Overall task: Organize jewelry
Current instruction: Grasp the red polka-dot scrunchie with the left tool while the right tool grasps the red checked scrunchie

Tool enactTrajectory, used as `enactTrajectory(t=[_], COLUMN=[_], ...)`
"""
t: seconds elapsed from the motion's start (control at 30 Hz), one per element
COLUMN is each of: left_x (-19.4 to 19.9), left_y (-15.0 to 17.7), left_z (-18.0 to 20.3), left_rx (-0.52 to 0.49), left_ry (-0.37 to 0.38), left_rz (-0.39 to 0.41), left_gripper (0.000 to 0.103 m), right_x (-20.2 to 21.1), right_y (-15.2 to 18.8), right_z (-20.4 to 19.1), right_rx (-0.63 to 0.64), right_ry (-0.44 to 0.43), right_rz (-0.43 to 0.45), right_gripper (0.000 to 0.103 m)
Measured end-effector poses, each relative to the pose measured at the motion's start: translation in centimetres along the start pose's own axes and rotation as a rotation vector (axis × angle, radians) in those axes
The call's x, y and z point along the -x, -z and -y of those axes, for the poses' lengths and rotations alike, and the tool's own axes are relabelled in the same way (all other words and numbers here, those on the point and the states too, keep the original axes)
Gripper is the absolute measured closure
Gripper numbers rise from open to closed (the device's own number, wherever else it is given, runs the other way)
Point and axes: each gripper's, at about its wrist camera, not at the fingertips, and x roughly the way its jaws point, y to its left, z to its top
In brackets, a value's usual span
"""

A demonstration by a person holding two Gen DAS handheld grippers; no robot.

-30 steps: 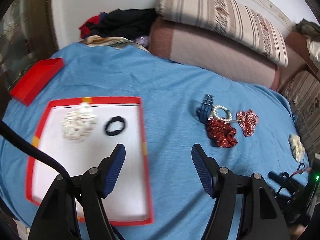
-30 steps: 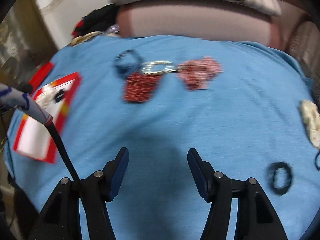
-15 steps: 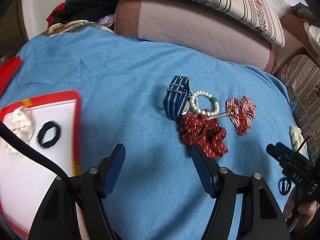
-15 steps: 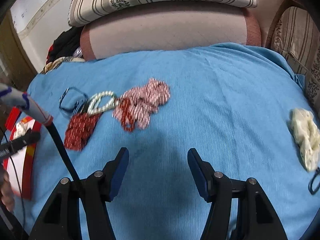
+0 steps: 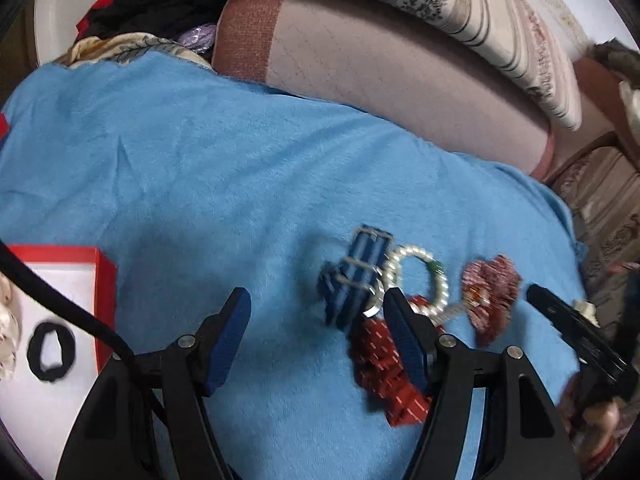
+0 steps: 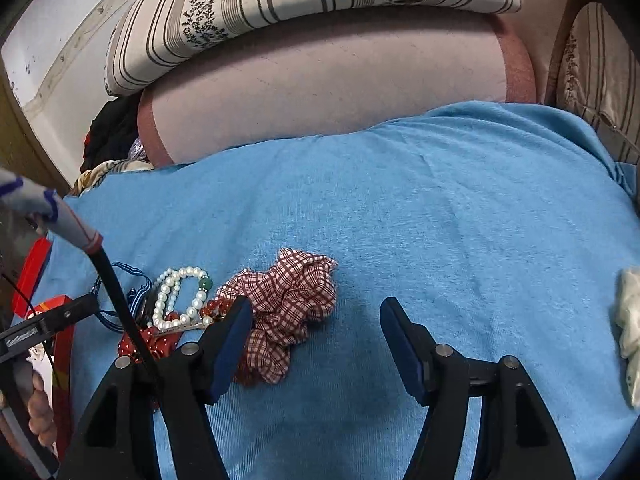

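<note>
On the blue blanket (image 5: 240,160) lies a small pile: a blue striped strap (image 5: 352,280), a pearl bracelet (image 5: 420,280), a dark red scrunchie (image 5: 384,368) and a red checked scrunchie (image 5: 492,292). My left gripper (image 5: 316,320) hangs open just short of the strap, and its right finger covers part of the dark red scrunchie. My right gripper (image 6: 318,320) is opening. The checked scrunchie (image 6: 288,304) lies ahead of its left finger and reaches into the gap, but no pad touches it. The pearl bracelet (image 6: 180,296) lies left of the checked scrunchie.
A red-rimmed white tray (image 5: 105,300) at the left holds a black hair tie (image 5: 51,346). A cream scrunchie (image 6: 628,320) lies at the blanket's right edge. A pink cushion (image 6: 320,92) and a striped pillow (image 6: 280,0) line the back. The right gripper's body (image 5: 572,328) shows at the pile's right.
The left view has swung from the tray to the pile, which is now close and low. The right view has closed in on the checked scrunchie, and its jaws stand slightly wider.
</note>
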Motion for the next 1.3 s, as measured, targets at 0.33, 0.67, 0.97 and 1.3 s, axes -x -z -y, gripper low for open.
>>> enactTrajectory(t=[0.33,0.67,0.97,1.3], left_x=[-0.9,-3.0,4.4,13.4], left_y=[4.5,5.2,5.6,8.4], left_z=[2.5,3.9,4.6,3.1], left_rx=[0.000,0.052,-0.024,-0.096], left_ry=[0.168,0.174,0.091,0.000], left_rz=[-0.042,-0.106,-0.005,0.090], left_gripper=[0.035,0.093,0.094,0.094], right_x=[-2.1,-2.3,6.3,14.9], right_y=[0.0,0.2,0.7,3.6], right_z=[1.1,1.3,3.0,0.2], right_rx=[-0.080,-0.107,-0.146,-0.089], right_ry=[-0.065,-0.085,-0.032,-0.069], right_rz=[-0.025,-0.025,0.099,0.153], right_gripper=[0.032,0.092,0.096,0.096])
